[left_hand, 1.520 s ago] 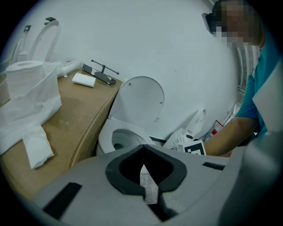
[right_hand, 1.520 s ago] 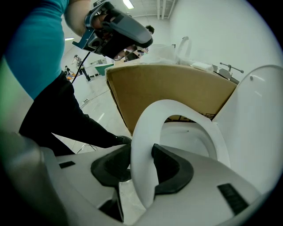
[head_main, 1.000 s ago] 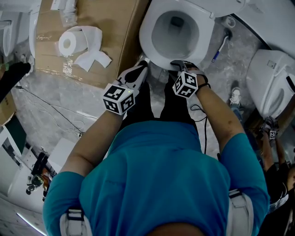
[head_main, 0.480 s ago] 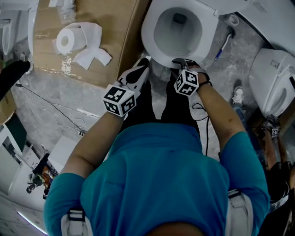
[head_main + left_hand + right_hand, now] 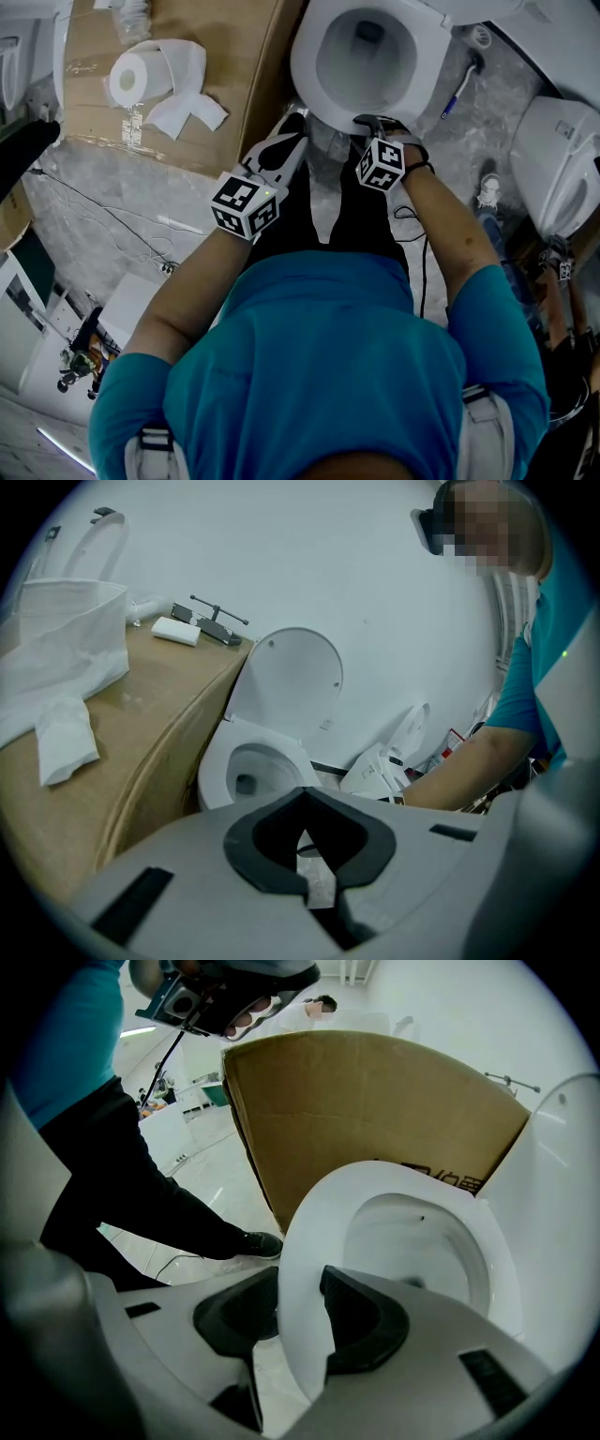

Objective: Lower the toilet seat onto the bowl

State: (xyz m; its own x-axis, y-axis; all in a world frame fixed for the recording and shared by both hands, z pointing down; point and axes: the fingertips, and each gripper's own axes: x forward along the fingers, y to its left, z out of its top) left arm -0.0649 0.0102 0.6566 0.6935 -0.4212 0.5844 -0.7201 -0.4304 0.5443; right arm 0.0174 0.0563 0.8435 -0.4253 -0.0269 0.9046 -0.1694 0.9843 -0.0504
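A white toilet seat [image 5: 305,70] lies level over the bowl [image 5: 361,56], and the lid [image 5: 469,11] stands raised behind it. My right gripper [image 5: 370,122] is at the seat's front edge. In the right gripper view its jaws [image 5: 300,1312] are shut on the seat's white ring [image 5: 309,1241], one pad above and one below. Whether the ring touches the bowl rim is hidden. My left gripper [image 5: 292,122] hovers just left of the bowl's front, shut with nothing in it. From the left gripper [image 5: 302,832] the toilet [image 5: 253,761] and its upright lid [image 5: 291,682] show ahead.
A cardboard box [image 5: 216,84] stands close on the toilet's left, with a toilet paper roll [image 5: 131,80] on it. A blue-handled brush [image 5: 457,94] lies right of the bowl. Another white toilet [image 5: 558,159] sits at the far right. A cable [image 5: 122,225] runs over the marble floor.
The head view has tilted a little, so the toilet sits higher in frame. The right gripper keeps its hold on the seat's front edge; the left gripper has barely moved.
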